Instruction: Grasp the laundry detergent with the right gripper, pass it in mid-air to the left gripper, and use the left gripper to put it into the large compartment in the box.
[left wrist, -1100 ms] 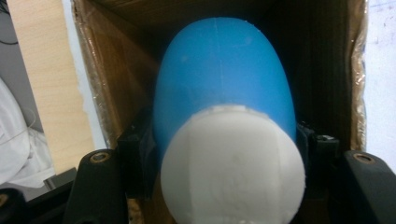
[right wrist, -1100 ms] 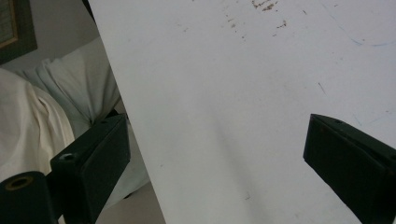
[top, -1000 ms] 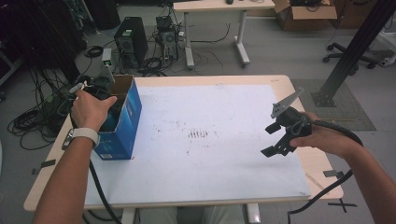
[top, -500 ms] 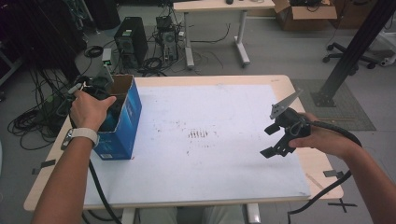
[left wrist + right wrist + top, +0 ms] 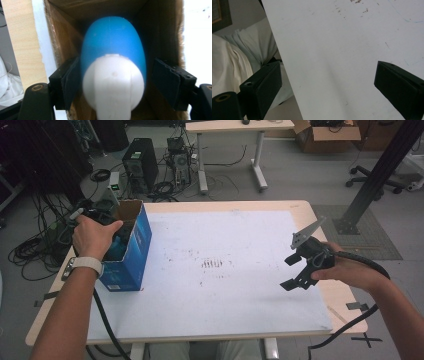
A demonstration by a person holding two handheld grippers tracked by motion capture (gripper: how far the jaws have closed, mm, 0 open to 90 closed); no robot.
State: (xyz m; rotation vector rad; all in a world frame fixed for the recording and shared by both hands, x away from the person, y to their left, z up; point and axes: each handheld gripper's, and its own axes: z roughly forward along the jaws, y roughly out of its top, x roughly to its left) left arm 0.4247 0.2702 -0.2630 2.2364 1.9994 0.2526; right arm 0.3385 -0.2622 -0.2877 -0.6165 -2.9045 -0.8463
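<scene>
Box (image 5: 131, 251) on table (image 5: 240, 320) left edge; egg-like object (image 5: 113, 67), blurred, inside box; right tool (image 5: 295, 272) over table right side.

Both forearms are bare, and a pale band (image 5: 86, 265) circles the wrist at the lower left of the high view. The right gripper (image 5: 300, 271) is black with a grey three-cornered plate (image 5: 306, 233) on top and a black cable (image 5: 350, 327) trailing toward the lower right. The left gripper (image 5: 113, 82) has black jaws with flat dark pads and round screw holes at their bases.

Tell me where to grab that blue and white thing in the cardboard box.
Grip the blue-and-white object across its rounded middle, coming straight down through the box's open top; the walls block the sides. The left gripper's jaws, just opened, already flank it.
</scene>
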